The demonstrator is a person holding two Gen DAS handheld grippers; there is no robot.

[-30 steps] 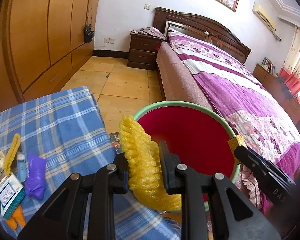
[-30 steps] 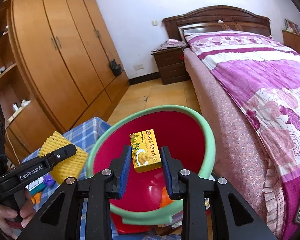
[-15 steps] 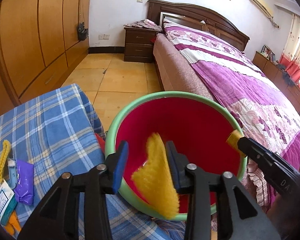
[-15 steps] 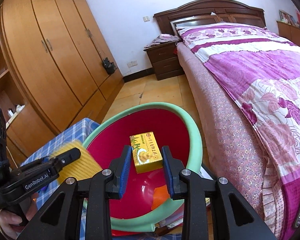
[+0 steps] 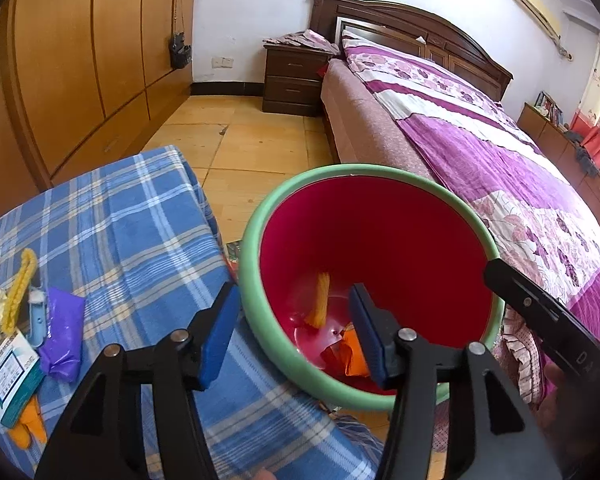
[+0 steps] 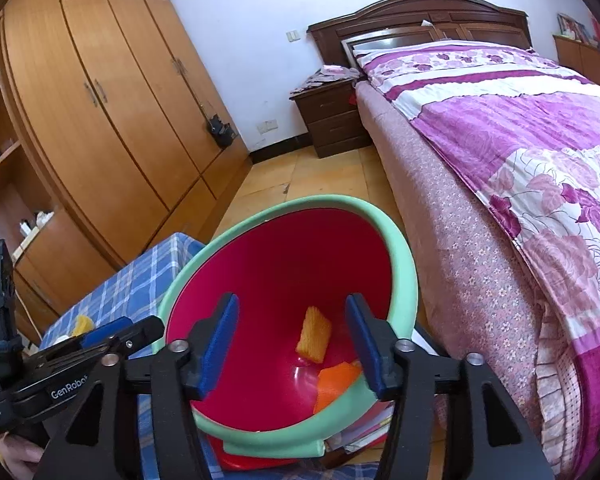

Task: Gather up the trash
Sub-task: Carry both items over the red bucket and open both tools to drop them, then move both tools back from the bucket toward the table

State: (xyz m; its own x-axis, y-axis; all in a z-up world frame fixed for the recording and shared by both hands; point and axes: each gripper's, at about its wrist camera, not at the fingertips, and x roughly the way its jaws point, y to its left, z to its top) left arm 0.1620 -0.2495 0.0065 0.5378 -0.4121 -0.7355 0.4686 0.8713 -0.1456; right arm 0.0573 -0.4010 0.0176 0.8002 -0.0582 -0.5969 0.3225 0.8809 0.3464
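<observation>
The step in hand looks like the drop: both grippers hang over the red bin with its green rim [image 5: 260, 216], low and centre in each wrist view, and neither holds anything. The left gripper [image 5: 294, 334] has just been opening its jaws; they stand moderately apart with nothing between the blue pads, and the yellow foam net [image 5: 319, 300] lies loose down on the bin floor between them in the picture. The right gripper [image 6: 292, 342] has likewise just been opening and is empty. In its view a yellow piece, the net or possibly a small box, sits inside the bin beside an orange wrapper [image 6: 334, 384]; which it is cannot be told.

More trash waits on the blue plaid cloth [image 5: 140, 220] at the lower left of the left view: a purple wrapper [image 5: 62, 332], a white-and-teal carton [image 5: 8, 380], another strip of yellow foam [image 5: 20, 288] and some orange scraps at the frame's bottom edge. The next move probably calls for swinging one gripper back over the cloth, lowering open jaws around a piece and closing.

Readable writing is scarce: "GenRobot", partly cut off, on the left gripper's body in the right view; the carton's print is too small to read.
</observation>
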